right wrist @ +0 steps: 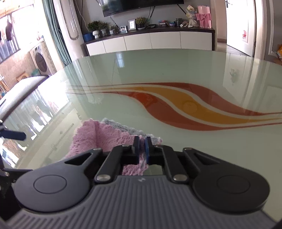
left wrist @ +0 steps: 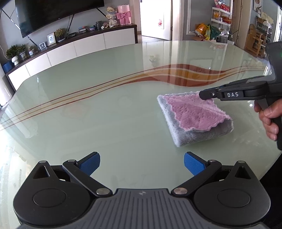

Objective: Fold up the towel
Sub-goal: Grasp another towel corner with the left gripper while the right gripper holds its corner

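Note:
A folded towel (left wrist: 193, 116), pink on top and grey beneath, lies on the glass table (left wrist: 105, 119) right of centre. My right gripper (left wrist: 204, 95) comes in from the right, held by a hand (left wrist: 269, 121), with its tip at the towel's far right corner. In the right wrist view this gripper (right wrist: 142, 146) is shut on the towel (right wrist: 109, 139), with pink cloth pinched between its blue pads (right wrist: 146, 149). My left gripper (left wrist: 141, 163) hovers over bare glass in front of the towel, open, with nothing between its fingers.
The round table (right wrist: 176, 70) carries red and orange swirl stripes (right wrist: 193, 109) just beyond the towel. A white sideboard (left wrist: 74, 49) and a wall television (left wrist: 52, 12) stand past the far edge. One finger of the left gripper (right wrist: 14, 134) shows at the left edge of the right wrist view.

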The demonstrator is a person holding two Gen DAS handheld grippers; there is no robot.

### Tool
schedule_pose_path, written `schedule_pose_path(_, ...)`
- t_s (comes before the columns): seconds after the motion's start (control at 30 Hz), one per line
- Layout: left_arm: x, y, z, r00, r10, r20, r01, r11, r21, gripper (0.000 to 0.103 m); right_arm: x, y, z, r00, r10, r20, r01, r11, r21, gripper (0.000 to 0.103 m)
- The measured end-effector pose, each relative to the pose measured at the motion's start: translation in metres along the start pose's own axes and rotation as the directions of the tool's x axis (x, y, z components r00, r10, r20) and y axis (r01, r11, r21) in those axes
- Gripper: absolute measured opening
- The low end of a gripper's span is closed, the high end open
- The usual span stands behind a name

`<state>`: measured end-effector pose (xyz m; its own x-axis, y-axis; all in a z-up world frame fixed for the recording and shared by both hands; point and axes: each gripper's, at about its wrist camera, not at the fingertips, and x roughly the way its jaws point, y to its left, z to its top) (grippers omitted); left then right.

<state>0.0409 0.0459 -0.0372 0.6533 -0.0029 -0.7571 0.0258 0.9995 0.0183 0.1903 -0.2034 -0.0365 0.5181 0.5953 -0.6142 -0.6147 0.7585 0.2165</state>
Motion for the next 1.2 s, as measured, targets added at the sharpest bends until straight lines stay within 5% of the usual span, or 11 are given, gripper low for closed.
schedule_pose_path(0.13,-0.004,0.001,0.004,0.997,-0.055,0.046,0.058,0.997,-0.057,0.094,-0.018,0.006,0.007,0.998,0.036,0.042,-0.036,0.999,0.004,0.006)
schedule_pose_path(0.3,0.002,-0.010,0.008,0.991,-0.115,0.072,0.117,0.993,-0.020,0.085,-0.028,0.012,0.012,0.997,0.055,0.059,-0.054,0.999,-0.007,0.006)
schedule_pose_path(0.4,0.010,-0.022,0.009,0.987,-0.147,0.068,0.145,0.989,0.037,0.073,-0.027,0.013,0.013,0.996,0.058,0.061,-0.058,0.998,-0.004,0.006)
schedule_pose_path(0.47,0.015,-0.028,0.009,0.984,-0.169,0.058,0.165,0.985,0.058,0.056,-0.026,0.012,0.014,0.996,0.058,0.061,-0.058,0.998,-0.001,0.006)
schedule_pose_path(0.57,0.021,-0.037,0.008,0.977,-0.209,0.048,0.206,0.976,0.074,0.048,-0.026,0.010,0.013,0.996,0.057,0.061,-0.058,0.998,0.004,0.006)
schedule_pose_path(0.8,0.023,-0.040,0.010,0.975,-0.207,0.078,0.203,0.978,0.057,0.047,-0.026,0.008,0.010,0.997,0.058,0.058,-0.059,0.998,0.007,0.006)
schedule_pose_path(0.97,0.029,-0.035,0.012,0.975,-0.211,0.068,0.209,0.977,0.035,0.024,-0.027,0.012,0.007,0.997,0.060,0.056,-0.061,0.998,0.009,0.006)
schedule_pose_path(1.13,0.031,-0.034,0.014,0.973,-0.220,0.064,0.219,0.975,0.028,0.022,-0.026,0.012,0.007,0.997,0.059,0.052,-0.060,0.998,0.007,0.006)
schedule_pose_path(1.2,0.032,-0.034,0.015,0.971,-0.229,0.064,0.228,0.973,0.025,0.012,-0.026,0.012,0.007,0.997,0.057,0.050,-0.057,0.998,0.009,0.006)
